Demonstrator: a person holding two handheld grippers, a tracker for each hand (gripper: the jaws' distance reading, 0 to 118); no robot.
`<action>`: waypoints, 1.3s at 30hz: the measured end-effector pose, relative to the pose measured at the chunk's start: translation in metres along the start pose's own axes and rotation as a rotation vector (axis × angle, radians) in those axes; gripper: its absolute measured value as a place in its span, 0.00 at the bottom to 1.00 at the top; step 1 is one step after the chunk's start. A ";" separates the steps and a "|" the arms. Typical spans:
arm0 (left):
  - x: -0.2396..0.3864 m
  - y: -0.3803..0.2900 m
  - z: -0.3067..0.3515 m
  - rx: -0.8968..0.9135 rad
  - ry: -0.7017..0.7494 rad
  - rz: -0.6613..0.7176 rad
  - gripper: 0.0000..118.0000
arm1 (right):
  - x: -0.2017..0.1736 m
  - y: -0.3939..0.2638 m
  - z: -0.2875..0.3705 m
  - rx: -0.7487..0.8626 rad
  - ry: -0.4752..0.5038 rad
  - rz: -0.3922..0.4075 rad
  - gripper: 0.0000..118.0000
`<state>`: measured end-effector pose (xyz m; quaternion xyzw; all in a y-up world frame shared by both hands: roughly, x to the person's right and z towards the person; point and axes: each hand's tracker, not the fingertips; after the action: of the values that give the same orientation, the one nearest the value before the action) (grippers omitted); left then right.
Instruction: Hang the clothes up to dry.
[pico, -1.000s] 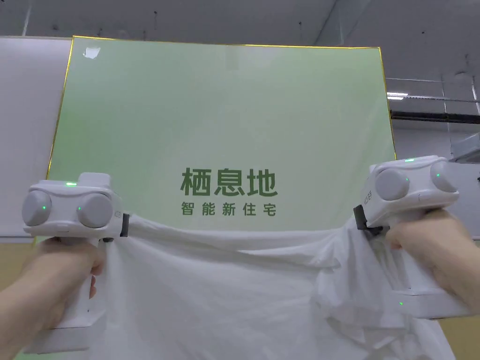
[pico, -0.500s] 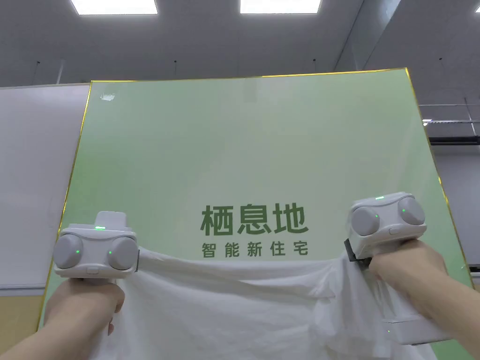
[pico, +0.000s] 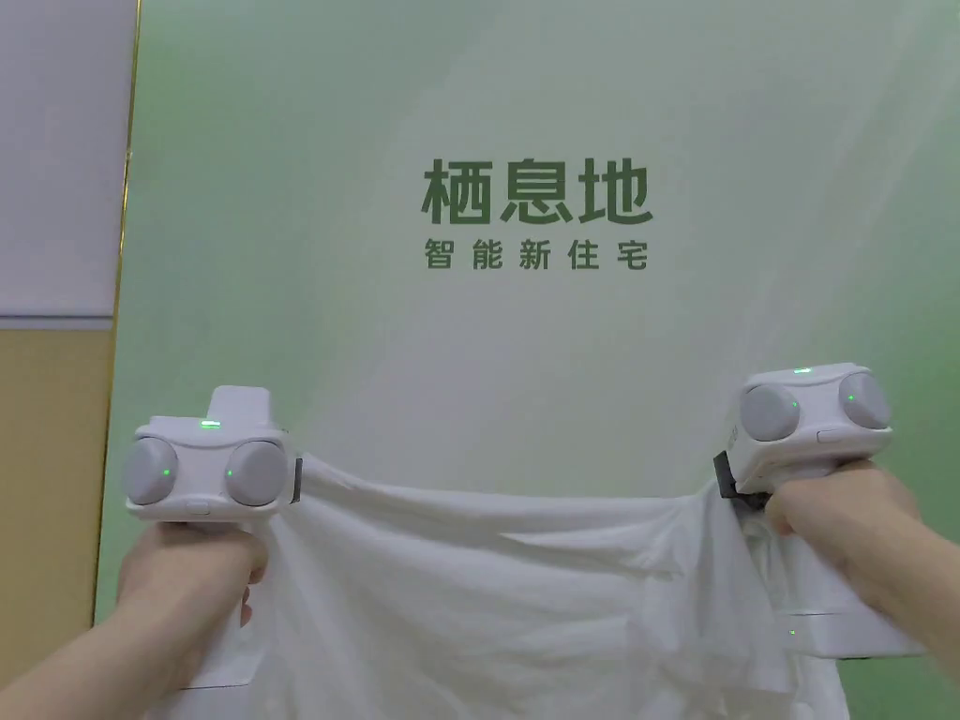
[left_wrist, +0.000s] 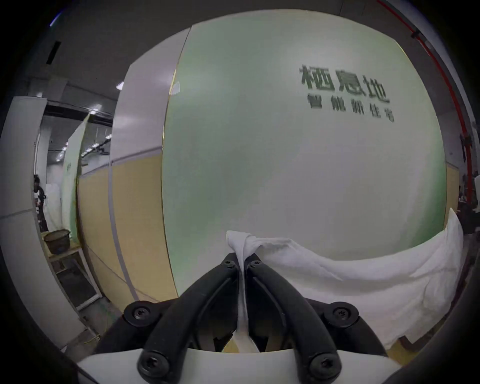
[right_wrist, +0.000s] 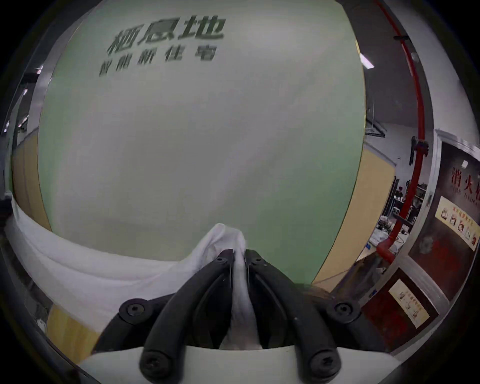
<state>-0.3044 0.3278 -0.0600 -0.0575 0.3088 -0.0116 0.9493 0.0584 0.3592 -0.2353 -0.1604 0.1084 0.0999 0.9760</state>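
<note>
The left gripper sits at about eight o'clock in the head view, gripped from below by the left hand. The right gripper is at four o'clock, the right hand wrapped round its handle. Both are held level, well apart — each pair of jaws pinched tight on white cloth.

Head view: bright, even, sharp, shadows soft. Both gripper views: dimmer, fisheye-curved, black vignetted corners. Lettering on the green panel is blurred.

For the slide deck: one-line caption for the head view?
Both grippers, left and right, stretch a white garment before a green panel.
</note>
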 end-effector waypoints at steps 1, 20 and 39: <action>0.000 -0.008 0.001 -0.012 -0.002 -0.008 0.00 | 0.000 -0.008 0.000 -0.022 0.016 0.011 0.06; -0.045 -0.114 0.202 -0.061 -0.113 -0.126 0.00 | 0.003 -0.156 0.137 -0.045 0.212 0.118 0.06; -0.079 -0.342 0.325 -0.400 -0.209 -0.110 0.00 | 0.023 -0.445 0.253 -0.338 0.340 -0.044 0.06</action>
<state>-0.1728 0.0260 0.2869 -0.2623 0.2011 0.0043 0.9438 0.2282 0.0344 0.1230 -0.3381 0.2494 0.0669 0.9050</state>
